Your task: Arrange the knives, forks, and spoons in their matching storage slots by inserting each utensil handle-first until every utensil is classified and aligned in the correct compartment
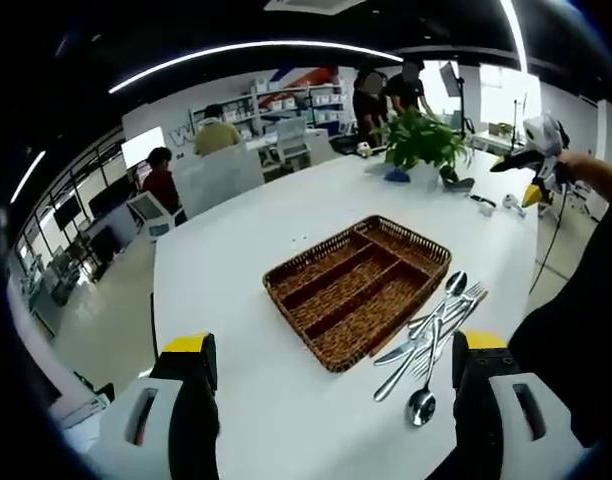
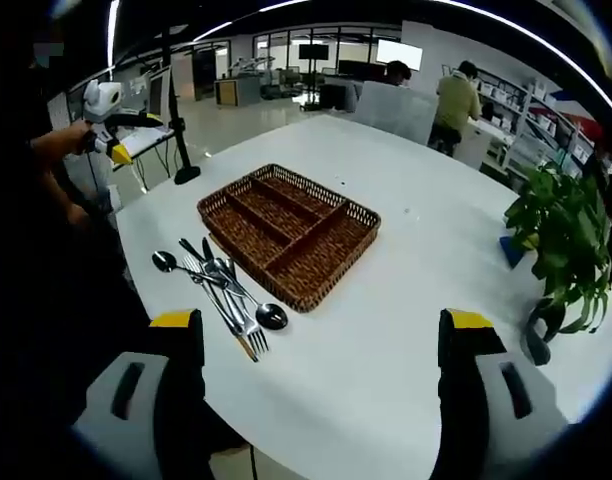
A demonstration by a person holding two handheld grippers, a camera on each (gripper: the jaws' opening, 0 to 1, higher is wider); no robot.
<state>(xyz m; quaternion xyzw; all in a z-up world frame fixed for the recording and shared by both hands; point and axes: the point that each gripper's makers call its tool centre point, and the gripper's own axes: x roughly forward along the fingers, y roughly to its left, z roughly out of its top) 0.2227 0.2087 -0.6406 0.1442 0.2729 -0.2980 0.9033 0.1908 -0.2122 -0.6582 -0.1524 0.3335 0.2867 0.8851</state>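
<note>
Both grippers hovered above the white table [image 1: 286,420], nothing between the jaws. Left gripper [image 1: 336,400] had its jaws spread wide; right gripper [image 2: 321,375] likewise wide apart.

Wicker tray [image 1: 358,290] sat mid-table, compartments empty in both views: three long slots plus one cross slot at one end. Same tray [image 2: 286,232] seen from the opposite side in the right gripper view.

Utensils [image 1: 431,335] lay in one loose overlapping pile on the table just beside the tray's long side, towards the table edge nearest the person. Pile [image 2: 221,285] held spoons, forks and knives, roughly parallel; exact count unreadable.

Potted plant [image 1: 421,140] stood near the far table edge, well apart from the tray.
</note>
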